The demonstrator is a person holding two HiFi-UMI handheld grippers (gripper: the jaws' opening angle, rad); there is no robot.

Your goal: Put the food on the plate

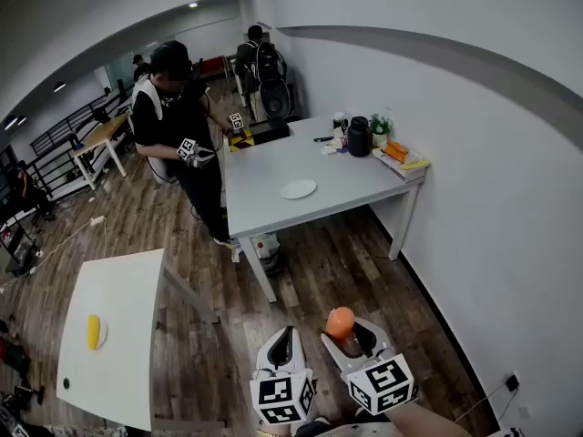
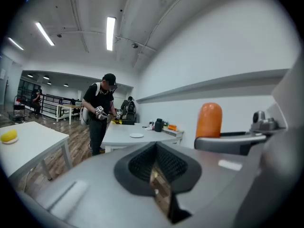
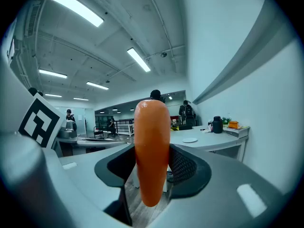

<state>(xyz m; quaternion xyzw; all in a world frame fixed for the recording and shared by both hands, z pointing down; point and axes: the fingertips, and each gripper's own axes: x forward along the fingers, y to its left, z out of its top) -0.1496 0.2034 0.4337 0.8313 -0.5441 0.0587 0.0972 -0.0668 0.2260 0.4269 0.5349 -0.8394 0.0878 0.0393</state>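
Note:
An orange carrot (image 1: 339, 321) (image 3: 152, 151) stands upright between the jaws of my right gripper (image 1: 352, 337) (image 3: 153, 172), which is shut on it over the wooden floor. The carrot (image 2: 209, 120) also shows at the right of the left gripper view. My left gripper (image 1: 282, 348) (image 2: 156, 177) is just left of it, with its jaws together and nothing in them. A white plate (image 1: 298, 188) (image 2: 137, 135) (image 3: 189, 139) lies bare on the grey table (image 1: 264, 171), far ahead of both grippers.
A person (image 1: 178, 121) with two grippers stands at the grey table's left side. A black jug (image 1: 359, 137), a small plant and orange items sit at its far right corner. A white table (image 1: 118, 371) at my left bears a yellow food (image 1: 93, 330). A wall runs along the right.

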